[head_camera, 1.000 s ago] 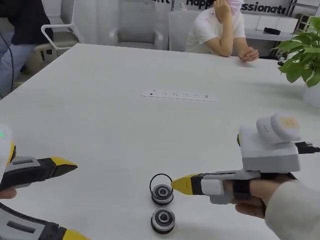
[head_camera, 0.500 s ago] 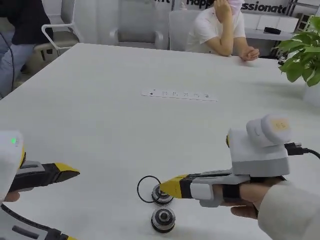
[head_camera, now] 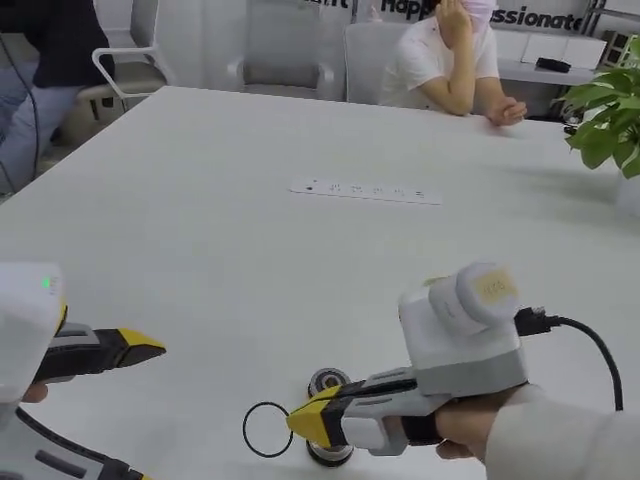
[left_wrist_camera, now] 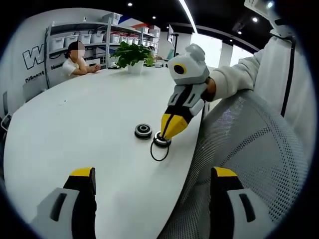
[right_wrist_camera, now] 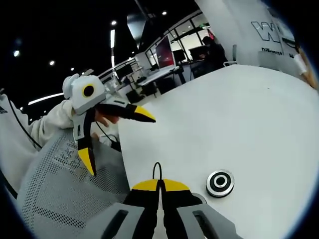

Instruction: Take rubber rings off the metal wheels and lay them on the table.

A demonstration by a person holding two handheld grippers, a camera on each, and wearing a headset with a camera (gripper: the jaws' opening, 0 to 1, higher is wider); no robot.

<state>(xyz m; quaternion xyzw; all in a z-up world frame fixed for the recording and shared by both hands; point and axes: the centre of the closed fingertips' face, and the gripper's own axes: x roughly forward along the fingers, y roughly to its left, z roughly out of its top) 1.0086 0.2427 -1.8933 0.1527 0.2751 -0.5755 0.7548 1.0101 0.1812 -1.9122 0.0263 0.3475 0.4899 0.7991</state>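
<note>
Head view puts the black rubber ring (head_camera: 267, 430) at the near edge of the white worktop (head_camera: 200, 220). It is pinched at its right side by the right claw (head_camera: 303, 425), whose yellow-tipped jaws are clenched on it. The ring stands out to the left of the tips as a full open circle, clear of both wheels. Whether its lower edge touches the worktop I cannot tell. In the right gripper view the ring (right_wrist_camera: 157, 172) shows edge-on as a thin dark line rising from between the closed jaws.

Just behind the claw's tip sits the near wheel (head_camera: 330, 453), mostly covered by the claw. A little beyond it the far wheel (head_camera: 328, 382) lies flat, hub up, with a dark band round its rim. The right gripper view shows the far wheel (right_wrist_camera: 220, 182) to the right of the jaws.

The left claw (head_camera: 135, 410) hangs at the left, well apart from the ring, released, with its jaws spread wide. In the left gripper view both of its yellow tips stand far apart at the bottom. Farther off between them, the ring (left_wrist_camera: 159, 149) dangles from the right claw (left_wrist_camera: 172, 130).

A black cable (head_camera: 590, 345) trails from the right gripper's rear. A white socket strip (head_camera: 365, 190) lies mid-worktop, a green plant (head_camera: 605, 125) stands at the right edge, and a seated person (head_camera: 435, 65) leans on the far side.
</note>
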